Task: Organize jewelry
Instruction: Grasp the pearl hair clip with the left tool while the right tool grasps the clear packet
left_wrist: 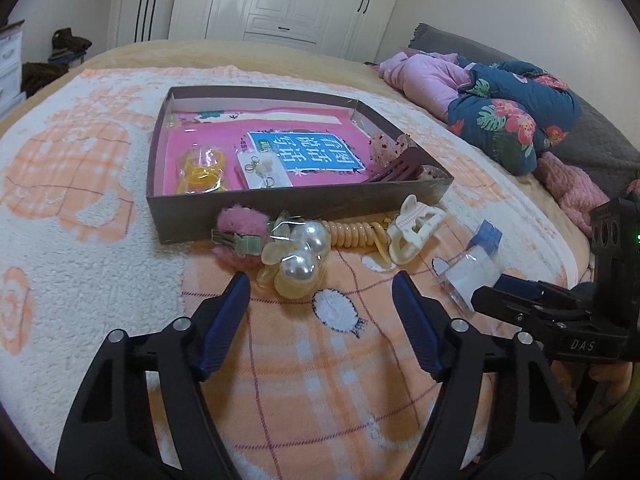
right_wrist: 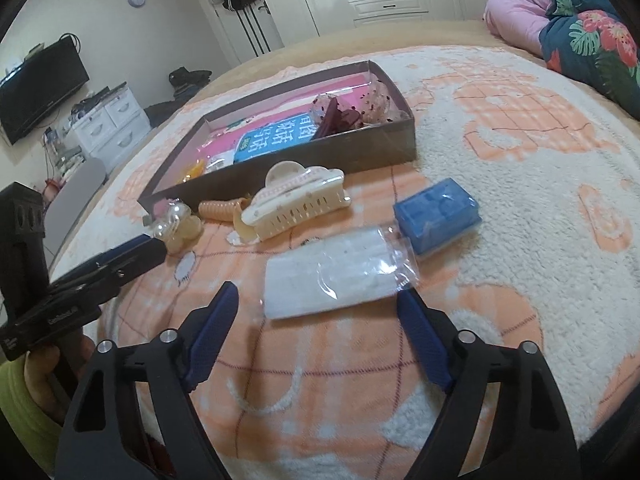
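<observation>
Here both tools gape empty near a glossy pearl hair clip (left_wrist: 298, 266) on the blanket.

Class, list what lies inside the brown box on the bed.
Inside the box: a pink book lining the bottom, yellow hair ties, an earring card, a dark red hair clip and speckled scrunchies. Anything beneath the book is hidden.

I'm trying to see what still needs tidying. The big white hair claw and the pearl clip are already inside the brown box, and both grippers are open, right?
Not quite. The white hair claw and the pearl clip lie on the blanket in front of the brown box, not inside it; both wrist views show this. Both grippers, left and right, are open.
</observation>
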A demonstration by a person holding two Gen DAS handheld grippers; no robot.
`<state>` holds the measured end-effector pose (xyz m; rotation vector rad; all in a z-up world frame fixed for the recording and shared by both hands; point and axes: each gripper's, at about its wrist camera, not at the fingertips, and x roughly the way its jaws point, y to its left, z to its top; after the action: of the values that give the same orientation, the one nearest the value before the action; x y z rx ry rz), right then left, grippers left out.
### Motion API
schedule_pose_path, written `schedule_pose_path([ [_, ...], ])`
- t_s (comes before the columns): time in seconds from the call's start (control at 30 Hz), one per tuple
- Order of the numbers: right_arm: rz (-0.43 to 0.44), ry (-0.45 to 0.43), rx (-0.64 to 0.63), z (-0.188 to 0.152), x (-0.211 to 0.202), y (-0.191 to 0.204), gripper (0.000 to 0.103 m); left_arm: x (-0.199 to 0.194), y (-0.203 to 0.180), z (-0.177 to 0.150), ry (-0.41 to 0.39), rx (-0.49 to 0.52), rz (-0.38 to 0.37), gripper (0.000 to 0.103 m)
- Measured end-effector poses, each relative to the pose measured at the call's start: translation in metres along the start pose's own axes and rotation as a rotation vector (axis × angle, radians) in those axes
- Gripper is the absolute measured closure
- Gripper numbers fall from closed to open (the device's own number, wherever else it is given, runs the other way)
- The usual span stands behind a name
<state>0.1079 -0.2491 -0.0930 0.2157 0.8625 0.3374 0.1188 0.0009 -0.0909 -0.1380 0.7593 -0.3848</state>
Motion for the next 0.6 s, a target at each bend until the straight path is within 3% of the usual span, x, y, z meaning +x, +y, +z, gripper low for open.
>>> schedule_pose_path([
  [0.37,0.017,-0.001,0.021,0.013,0.013,-0.001,0.049,0.015,0.008,0.007,0.020,-0.078,-0.003,0.044],
  [0.5,0.019,-0.006,0.016,0.014,0.014,-0.002,0.055,0.020,0.008,0.010,0.028,-0.105,0.008,0.050],
  [0.6,0.019,-0.011,0.009,0.014,0.014,-0.002,0.059,0.024,0.006,0.010,0.041,-0.108,0.025,0.065],
])
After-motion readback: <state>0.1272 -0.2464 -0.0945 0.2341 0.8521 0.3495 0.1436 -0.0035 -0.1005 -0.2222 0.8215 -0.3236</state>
